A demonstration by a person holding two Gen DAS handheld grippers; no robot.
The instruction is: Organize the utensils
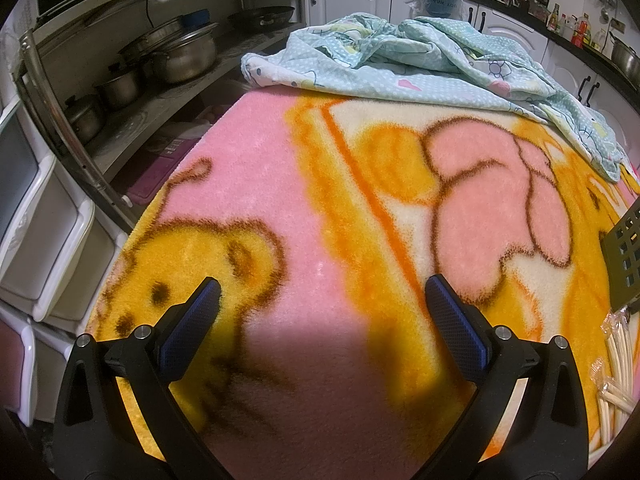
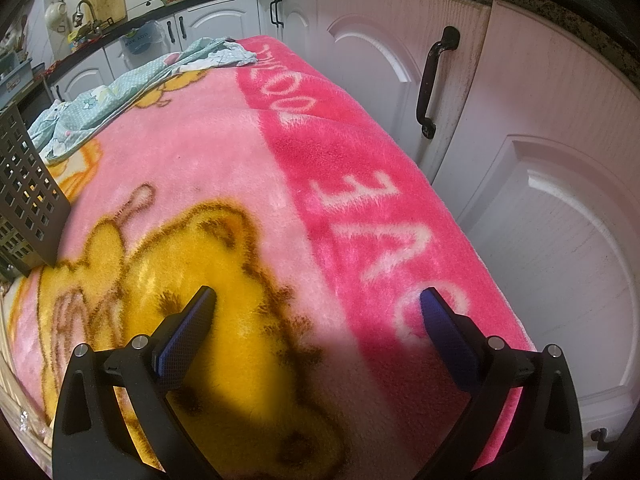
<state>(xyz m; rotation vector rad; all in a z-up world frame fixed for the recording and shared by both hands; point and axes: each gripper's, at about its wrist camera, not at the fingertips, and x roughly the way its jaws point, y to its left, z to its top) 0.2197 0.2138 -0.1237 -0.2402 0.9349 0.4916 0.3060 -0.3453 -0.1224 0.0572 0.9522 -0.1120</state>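
Left wrist view, left gripper (image 1: pixel 322 292) spread, chopsticks (image 1: pixel 618 376) cut off at edge, right gripper (image 2: pixel 318 300) spread, empty.

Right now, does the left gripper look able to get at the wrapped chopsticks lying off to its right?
Probably yes: the left gripper is open and empty over the blanket, and nothing visible lies between it and the chopsticks, though they are partly cut off at the edge of the picture.

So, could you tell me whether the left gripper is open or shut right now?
Open. The left gripper has its blue-padded fingers spread wide apart, with only the fleece blanket visible between them and nothing held.
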